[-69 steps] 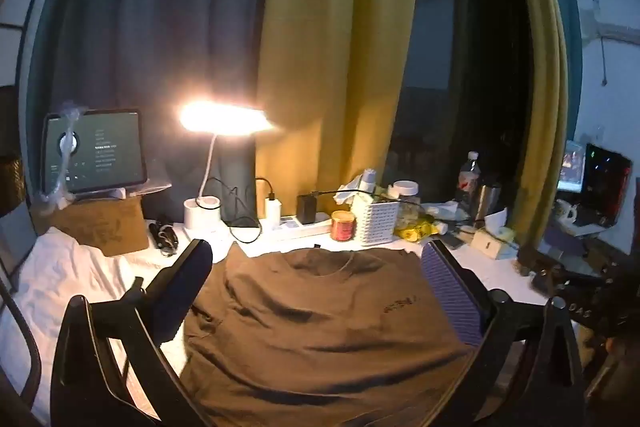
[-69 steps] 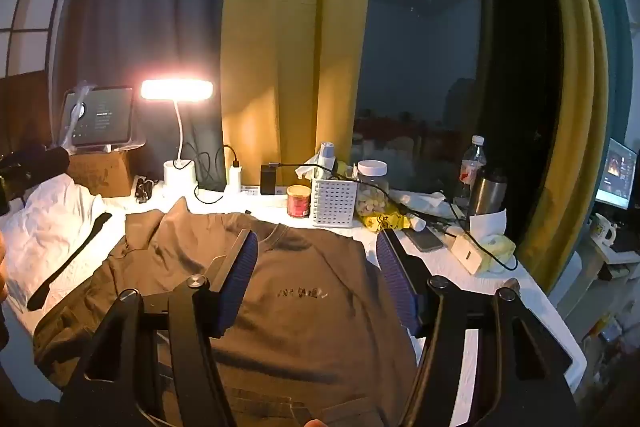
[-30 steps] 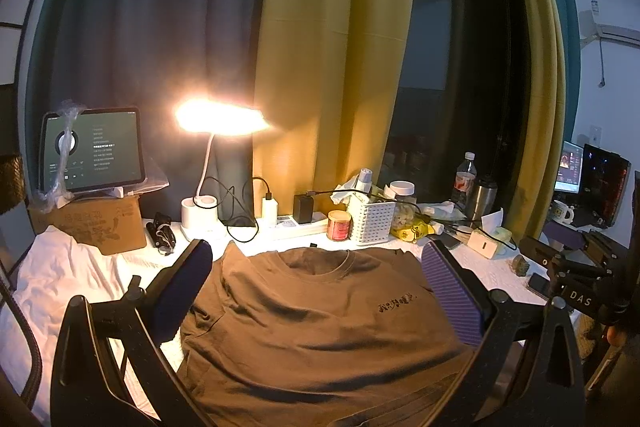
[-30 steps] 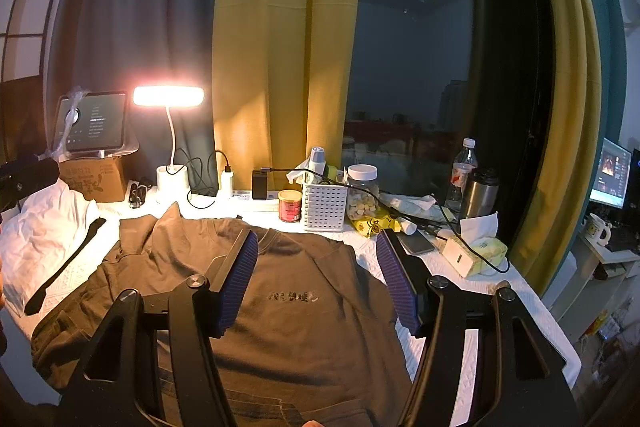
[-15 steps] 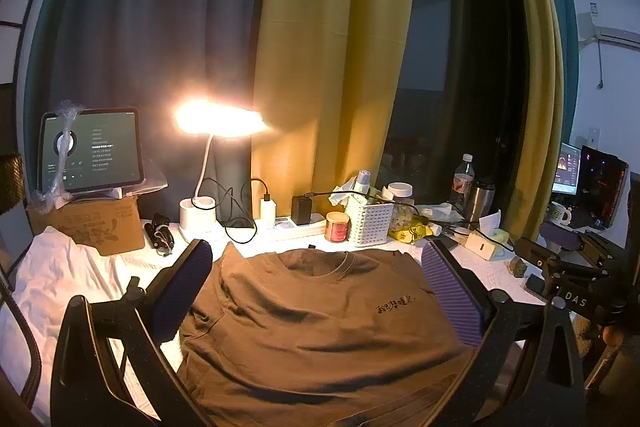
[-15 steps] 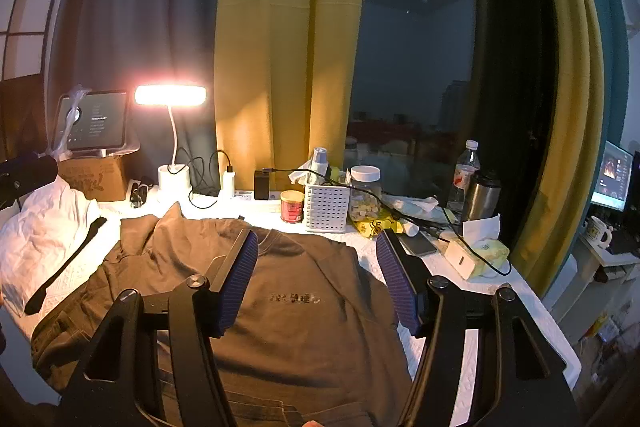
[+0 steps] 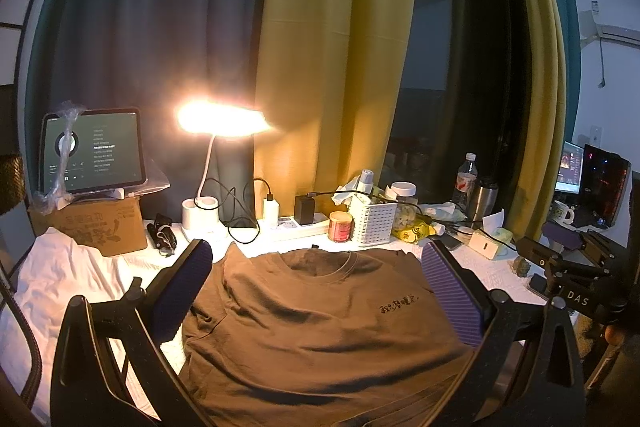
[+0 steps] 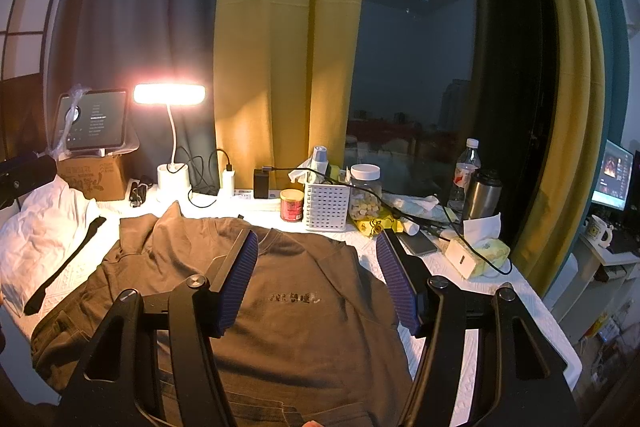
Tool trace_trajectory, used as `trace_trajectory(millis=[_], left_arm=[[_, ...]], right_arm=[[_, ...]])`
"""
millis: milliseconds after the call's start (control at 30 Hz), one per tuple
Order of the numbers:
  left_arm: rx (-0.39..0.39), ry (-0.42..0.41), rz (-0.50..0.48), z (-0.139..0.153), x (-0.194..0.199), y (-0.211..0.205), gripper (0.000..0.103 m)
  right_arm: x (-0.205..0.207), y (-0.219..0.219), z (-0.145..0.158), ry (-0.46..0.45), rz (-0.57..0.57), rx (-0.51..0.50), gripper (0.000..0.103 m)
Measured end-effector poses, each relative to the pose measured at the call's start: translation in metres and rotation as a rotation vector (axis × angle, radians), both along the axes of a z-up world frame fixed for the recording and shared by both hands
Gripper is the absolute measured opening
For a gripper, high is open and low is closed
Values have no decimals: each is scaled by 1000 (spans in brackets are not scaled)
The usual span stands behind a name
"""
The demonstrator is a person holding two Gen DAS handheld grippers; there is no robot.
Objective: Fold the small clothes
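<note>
A brown T-shirt (image 7: pixel 320 327) lies spread face up on the white-covered table, collar toward the far side, small dark print on its chest. It also shows in the right wrist view (image 8: pixel 288 307), with its left sleeve bunched at the left. My left gripper (image 7: pixel 316 259) is open and empty, held above the shirt's near half. My right gripper (image 8: pixel 316 255) is open and empty, held above the shirt's chest. The right gripper's body shows at the right edge of the left wrist view (image 7: pixel 576 279).
A lit desk lamp (image 7: pixel 220 123), a tablet (image 7: pixel 94 151) on a cardboard box, a power strip, a red tin (image 7: pixel 340 227), a white basket (image 7: pixel 372 219), a jar, bottles and a tissue box (image 8: pixel 476 255) line the far edge. White cloth (image 8: pixel 40 227) lies left.
Both grippers have drifted slightly over the shirt; the shirt's collar and print sit a little nearer centre. Both stay open and nothing was taken hold of.
</note>
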State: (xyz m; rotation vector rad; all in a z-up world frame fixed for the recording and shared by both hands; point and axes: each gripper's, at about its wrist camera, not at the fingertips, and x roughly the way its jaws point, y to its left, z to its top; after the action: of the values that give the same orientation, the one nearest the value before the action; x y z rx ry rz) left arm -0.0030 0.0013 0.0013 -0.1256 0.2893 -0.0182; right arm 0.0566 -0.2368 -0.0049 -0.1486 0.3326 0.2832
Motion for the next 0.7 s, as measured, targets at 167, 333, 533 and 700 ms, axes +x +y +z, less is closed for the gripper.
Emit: trace_trajectory(millis=[167, 333, 533, 700], left_arm=[[0, 0, -1, 0, 0, 1, 102], [0, 1, -2, 0, 0, 0, 102], [-7, 6, -17, -1, 3, 0, 102], [-10, 10, -18, -2, 4, 0, 102]], right_arm=[[-1, 1, 0, 1, 1, -1, 65], [-1, 1, 0, 0, 0, -1, 65], [0, 1, -1, 1, 0, -2, 65], [1, 0, 0, 2, -1, -3, 65]])
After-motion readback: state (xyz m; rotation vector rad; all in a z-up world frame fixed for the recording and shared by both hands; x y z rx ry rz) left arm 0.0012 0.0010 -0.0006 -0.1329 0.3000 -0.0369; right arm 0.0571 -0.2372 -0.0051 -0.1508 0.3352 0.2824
